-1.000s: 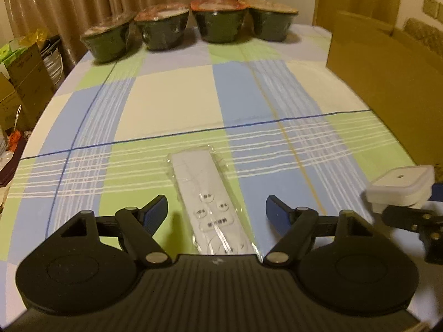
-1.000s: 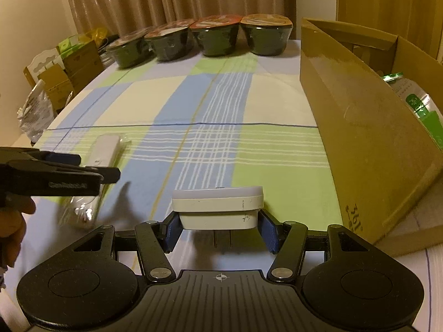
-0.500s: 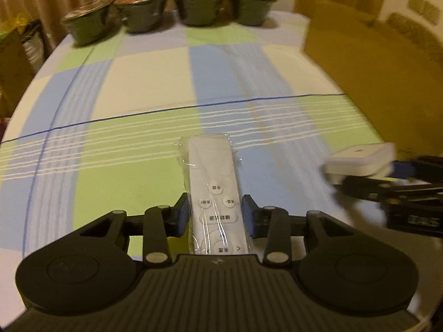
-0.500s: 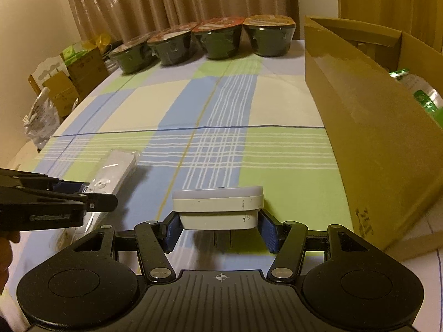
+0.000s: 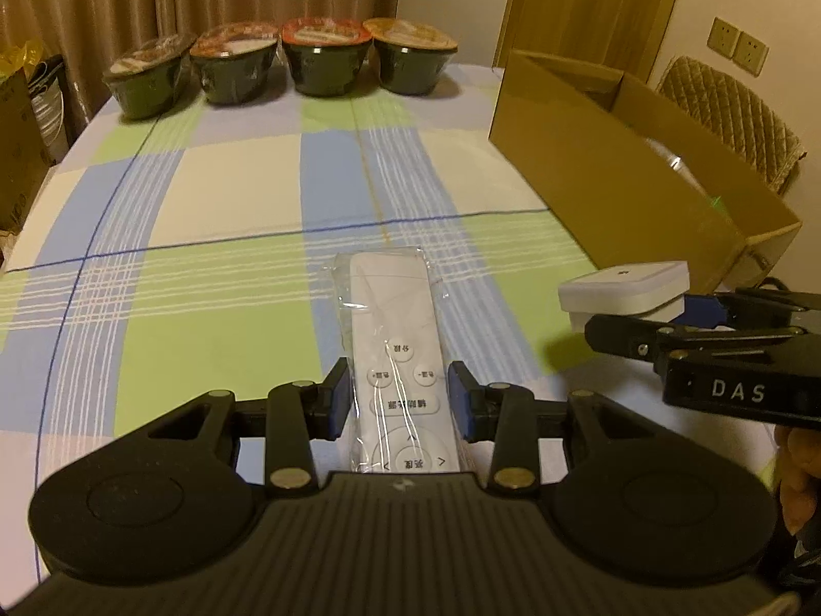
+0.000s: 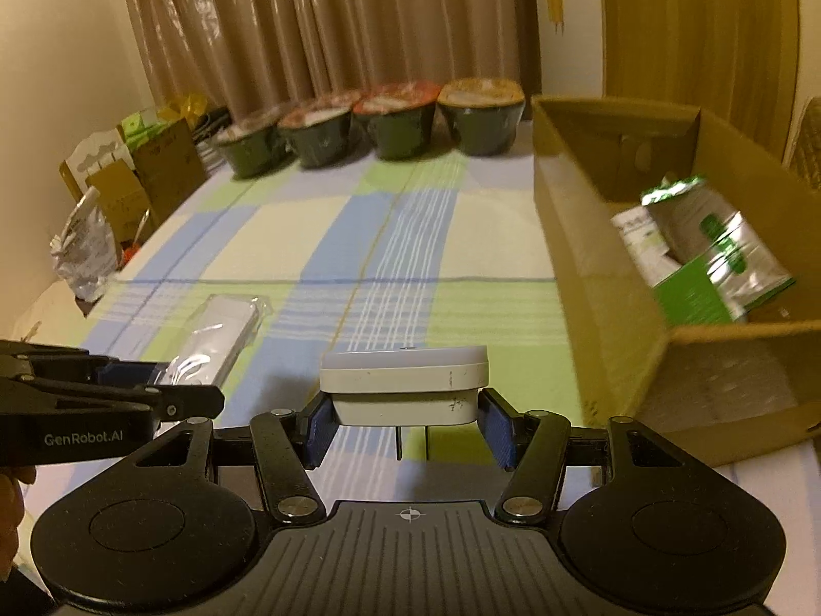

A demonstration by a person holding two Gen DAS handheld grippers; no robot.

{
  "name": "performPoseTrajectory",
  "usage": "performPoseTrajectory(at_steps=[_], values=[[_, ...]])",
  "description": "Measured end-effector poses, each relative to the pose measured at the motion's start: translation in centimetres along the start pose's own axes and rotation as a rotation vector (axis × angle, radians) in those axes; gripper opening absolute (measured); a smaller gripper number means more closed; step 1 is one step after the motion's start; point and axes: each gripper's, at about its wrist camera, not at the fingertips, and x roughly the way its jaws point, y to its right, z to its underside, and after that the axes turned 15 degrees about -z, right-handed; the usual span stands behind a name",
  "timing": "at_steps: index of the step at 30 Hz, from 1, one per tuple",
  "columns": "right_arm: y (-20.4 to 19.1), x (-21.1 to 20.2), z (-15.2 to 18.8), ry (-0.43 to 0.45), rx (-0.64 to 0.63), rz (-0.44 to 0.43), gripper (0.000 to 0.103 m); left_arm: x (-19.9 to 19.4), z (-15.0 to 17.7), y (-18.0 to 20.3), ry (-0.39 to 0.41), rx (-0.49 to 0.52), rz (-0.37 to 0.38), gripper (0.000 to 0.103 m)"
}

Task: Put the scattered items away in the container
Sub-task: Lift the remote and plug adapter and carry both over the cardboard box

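Note:
A white remote in a clear plastic sleeve (image 5: 392,328) lies lengthwise between my left gripper's (image 5: 401,396) blue pads, which are shut on its button end. Its far end points across the checked tablecloth (image 5: 215,195); the right wrist view shows the remote (image 6: 220,333) at lower left with the left gripper (image 6: 154,385) on it. My right gripper (image 6: 405,423) is shut on a white plug adapter (image 6: 403,377), held above the cloth with its prongs down. In the left wrist view the adapter (image 5: 623,287) hangs just short of the open cardboard box (image 5: 605,190). The box (image 6: 605,318) holds green foil packets (image 6: 713,251).
Several lidded dark noodle bowls (image 5: 323,59) line the table's far edge before the curtains. Cartons and bags (image 6: 128,174) stand off the table's left side. A quilted chair (image 5: 728,108) stands behind the box. A hand (image 5: 795,472) holds the right gripper.
My left gripper went from open around the remote to shut on it, and its view tilted up. The right gripper rose with the adapter, so the box's inside shows.

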Motion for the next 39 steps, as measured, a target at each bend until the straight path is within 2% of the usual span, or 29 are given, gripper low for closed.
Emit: performPoseTrajectory(at_steps=[10,16,21,30,39], values=[[-0.7,-5.3,-1.6,0.098,-0.018,0.027,0.061,-4.3,-0.8,1.9,0.045,-0.020,0.020,0.034],[0.0,-9.4,-3.3,0.192,-0.016,0.062,0.061,-6.4,-2.9,3.9,0.089,-0.002,0.050,0.034],[2.3,-12.0,-5.0,0.244,-0.005,0.117,0.061,-7.9,-5.4,6.7,0.131,0.027,0.094,0.034],[6.9,-13.4,-6.7,0.242,0.020,0.177,0.061,-7.8,-9.6,12.3,0.156,0.068,0.177,0.034],[10.1,-13.1,-6.9,0.224,0.047,0.203,0.061,-5.5,-12.2,16.1,0.130,0.077,0.236,0.034]])
